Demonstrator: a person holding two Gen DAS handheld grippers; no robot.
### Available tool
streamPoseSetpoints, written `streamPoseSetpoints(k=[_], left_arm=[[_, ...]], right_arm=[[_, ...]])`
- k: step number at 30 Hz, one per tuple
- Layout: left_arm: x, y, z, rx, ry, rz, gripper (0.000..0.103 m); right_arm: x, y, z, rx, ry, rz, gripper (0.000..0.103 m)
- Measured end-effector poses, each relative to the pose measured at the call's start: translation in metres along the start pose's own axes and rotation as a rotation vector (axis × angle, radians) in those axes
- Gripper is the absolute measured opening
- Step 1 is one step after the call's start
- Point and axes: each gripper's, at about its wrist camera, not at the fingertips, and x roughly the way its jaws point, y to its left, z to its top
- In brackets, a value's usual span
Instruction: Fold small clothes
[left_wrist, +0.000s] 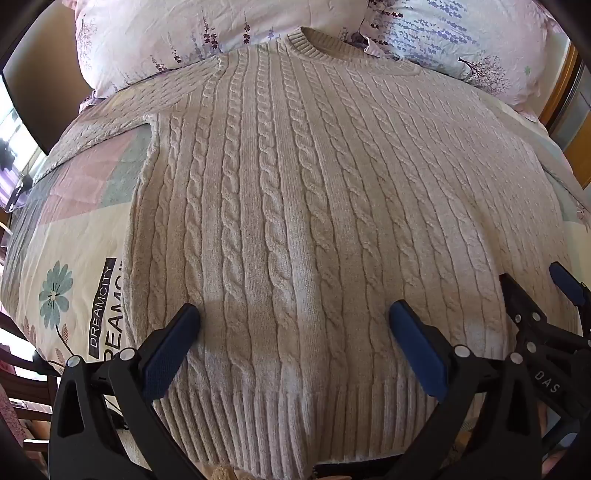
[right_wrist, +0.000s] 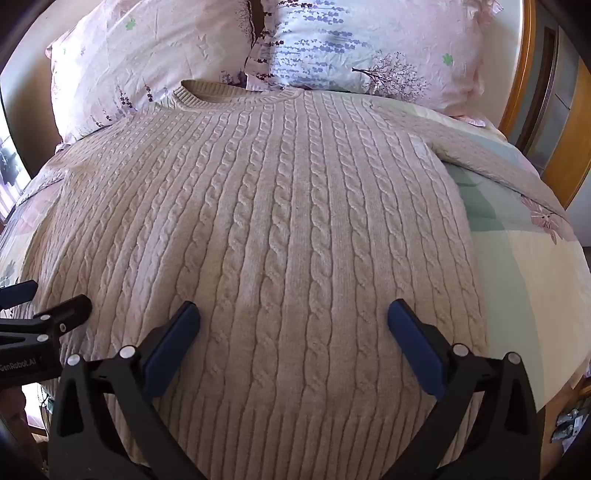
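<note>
With the cable-knit sweater (left_wrist: 295, 206) spread flat on the quilt (left_wrist: 74, 236), collar at the pillows (right_wrist: 147, 55), folding hasn't started. Left gripper (left_wrist: 294, 332) and right gripper (right_wrist: 294, 332) hover spread wide, gripping nothing, above the hem. Next: probably pinch a side edge or sleeve.

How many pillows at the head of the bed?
2. One pink floral pillow sits behind the cable-knit sweater's collar on the left; a second, blue-and-pink one lies to its right, edges touching. The sweater hides their lower edges, so more could be behind.
</note>
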Motion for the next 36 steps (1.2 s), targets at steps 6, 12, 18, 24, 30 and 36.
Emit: streamPoseSetpoints(k=[6, 12, 18, 24, 30, 36], left_arm=[[0.0002, 0.0, 0.0, 0.0, 0.003, 0.0, 0.102], [0.0002, 0.0, 0.0001, 0.0, 0.003, 0.0, 0.102], [0.0001, 0.0, 0.0, 0.0, 0.002, 0.0, 0.102], [0.0001, 0.0, 0.0, 0.0, 0.002, 0.001, 0.102], [0.0001, 0.0, 0.0, 0.0, 0.001, 0.001, 0.102], [0.0001, 0.0, 0.0, 0.0, 0.001, 0.001, 0.102]], right_arm=[[0.0007, -0.0003, 0.0006, 0.0, 0.002, 0.001, 0.101], [0.0017, 0.0, 0.0013, -0.001, 0.007, 0.0, 0.101], [0.0015, 0.0, 0.0008, 0.0, 0.01, 0.0, 0.101], [0.002, -0.0003, 0.001, -0.001, 0.012, -0.001, 0.101], [0.0024, -0.0004, 0.0011, -0.001, 0.013, -0.001, 0.101], [0.0027, -0.0005, 0.0012, -0.001, 0.014, -0.002, 0.101]])
